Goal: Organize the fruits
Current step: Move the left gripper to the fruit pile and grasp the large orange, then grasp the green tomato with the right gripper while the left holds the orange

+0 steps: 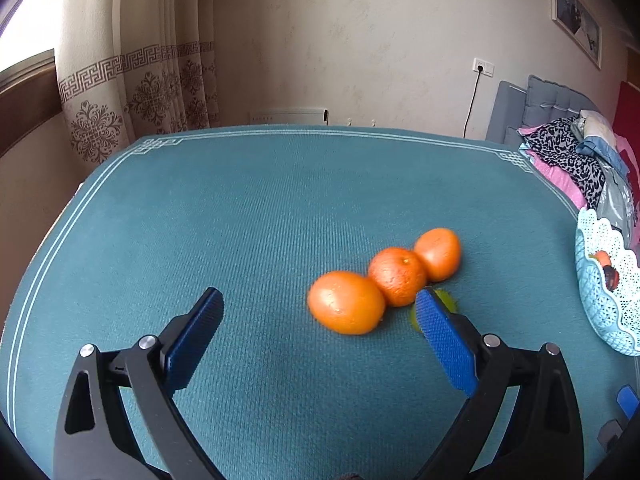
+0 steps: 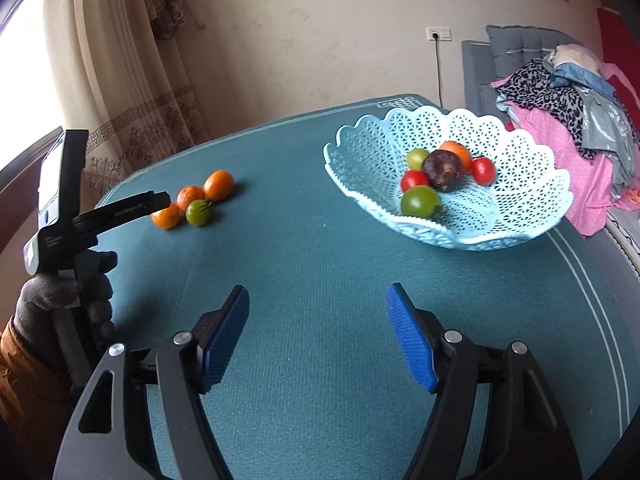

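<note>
The pale blue lattice basket (image 2: 448, 184) sits on the teal-covered counter (image 2: 320, 264) and serves as the landmark here. Inside it lie a dark purple fruit (image 2: 443, 170), two red tomatoes (image 2: 415, 181) (one on each side of the purple fruit), a large green tomato (image 2: 420, 201) at the near side, a smaller green one (image 2: 417, 158) behind, and an orange fruit (image 2: 456, 151) partly hidden at the back.

Well apart from the basket, toward the curtain side of the counter, three oranges (image 1: 398, 276) lie in a touching row, with a green tomato (image 2: 197, 212) tucked against them; in the left wrist view that tomato is mostly hidden behind a blue pad.

The left claw (image 1: 320, 304) stands released, its jaws spread wide with nothing between the pads. It hangs above the counter on the side of the orange row away from the basket, the nearest orange (image 1: 346, 302) lying just ahead of its gap. A gloved hand (image 2: 68, 292) grips its handle.

The right claw (image 2: 318, 300) is also released and empty, its blue pads (image 2: 408, 340) apart over bare cloth, nearer the viewer than the basket and clear of it.

Beyond the basket, a heap of clothes (image 2: 560, 92) rests on a grey bed.
</note>
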Tool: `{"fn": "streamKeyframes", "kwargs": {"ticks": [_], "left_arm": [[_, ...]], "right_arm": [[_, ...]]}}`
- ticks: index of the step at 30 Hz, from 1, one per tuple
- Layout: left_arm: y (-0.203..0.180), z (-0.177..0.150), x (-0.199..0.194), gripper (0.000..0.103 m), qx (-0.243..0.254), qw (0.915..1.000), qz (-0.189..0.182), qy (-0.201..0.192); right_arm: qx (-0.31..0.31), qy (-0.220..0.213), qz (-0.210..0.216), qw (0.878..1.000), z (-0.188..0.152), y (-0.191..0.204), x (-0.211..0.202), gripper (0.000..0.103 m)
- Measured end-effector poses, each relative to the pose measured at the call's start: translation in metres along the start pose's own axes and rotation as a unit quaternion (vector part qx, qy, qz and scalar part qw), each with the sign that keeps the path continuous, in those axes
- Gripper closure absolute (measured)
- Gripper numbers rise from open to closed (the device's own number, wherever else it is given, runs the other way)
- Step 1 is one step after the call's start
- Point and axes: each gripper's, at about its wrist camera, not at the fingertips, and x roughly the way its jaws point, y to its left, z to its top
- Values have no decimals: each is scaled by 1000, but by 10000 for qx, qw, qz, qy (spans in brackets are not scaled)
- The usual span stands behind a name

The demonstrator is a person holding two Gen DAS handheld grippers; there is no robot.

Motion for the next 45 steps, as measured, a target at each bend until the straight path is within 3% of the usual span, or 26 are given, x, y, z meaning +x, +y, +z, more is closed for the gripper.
{"fn": "streamKeyframes", "kwargs": {"ticks": [8,13,18,22,34,45], "left_arm": [[9,3,21,6,-65,9990,-245,362],[16,4,33,25,-171,9969,-475,601],[9,0,30,58,96,9956,-775,523],[2,-6,19,58,291,9963,-728,347],[27,-33,-26,58,-385,9990,-209,-123],[37,-39,-31,58,-598,9981,-139,-106]], "right_arm": [[-91,169,23,9998,-2,9,6,32],[-165,258,41,9995,-3,15,10,32],[-259,335,84,9991,-4,23,15,32],[-401,401,167,9982,0,34,20,32],[-820,470,509,9942,41,69,71,32],[-1151,686,841,9874,68,113,114,48]]}}
